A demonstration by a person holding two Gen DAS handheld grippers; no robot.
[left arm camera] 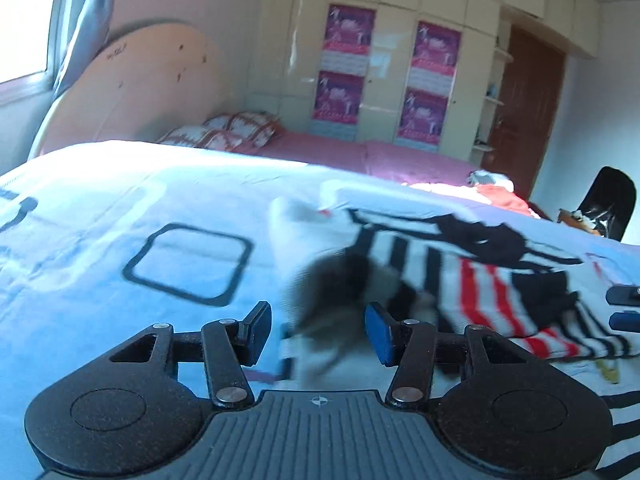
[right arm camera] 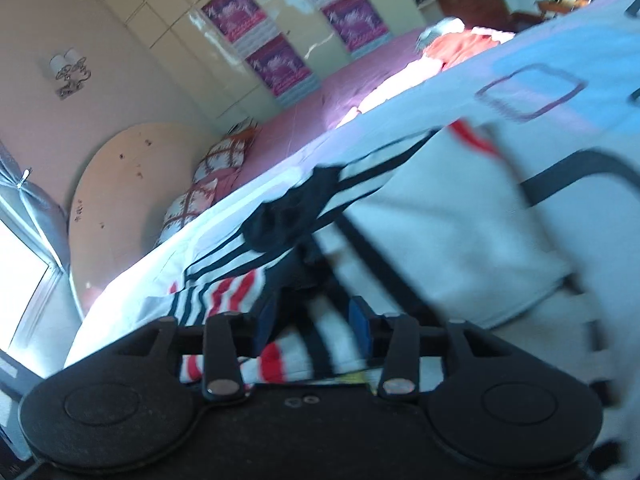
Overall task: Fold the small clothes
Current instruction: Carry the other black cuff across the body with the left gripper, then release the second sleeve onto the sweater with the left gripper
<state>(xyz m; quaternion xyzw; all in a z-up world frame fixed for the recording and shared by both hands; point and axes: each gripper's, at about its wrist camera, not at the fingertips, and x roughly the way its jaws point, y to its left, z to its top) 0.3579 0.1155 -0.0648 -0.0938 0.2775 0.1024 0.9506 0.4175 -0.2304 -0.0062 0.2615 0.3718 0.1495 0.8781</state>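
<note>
On my left wrist view, the left gripper (left arm camera: 318, 330) hangs low over the bed (left arm camera: 100, 208), its fingers (left arm camera: 256, 326) wide apart and gripping nothing. A motion-blurred dark patch of cloth (left arm camera: 332, 284) sits in the gap between them at lower centre; I cannot tell whether it touches either pad. Just right of it the striped garment (left arm camera: 492, 280), white with black and red bands, lies crumpled on the pale blue sheet, spreading toward the right edge of the frame. At that edge, the blue tips of the other gripper's fingers (left arm camera: 624, 308) poke into view beside the garment.

On my right wrist view, steeply tilted, the right gripper (right arm camera: 314, 320) has its fingers (right arm camera: 360, 318) apart, with a fold of the striped garment (right arm camera: 240, 264) lying between them at lower centre; the blur hides whether the pads press it.

Only the left view shows a black chair (left arm camera: 608, 208) at right and a brown door (left arm camera: 528, 108) at upper right. Only the right view shows a wall lamp (right arm camera: 70, 72) at upper left and a large white cloth panel (right arm camera: 460, 220) across the right half. Both show the pink posters (left arm camera: 350, 32) and pillows (left arm camera: 236, 132).
</note>
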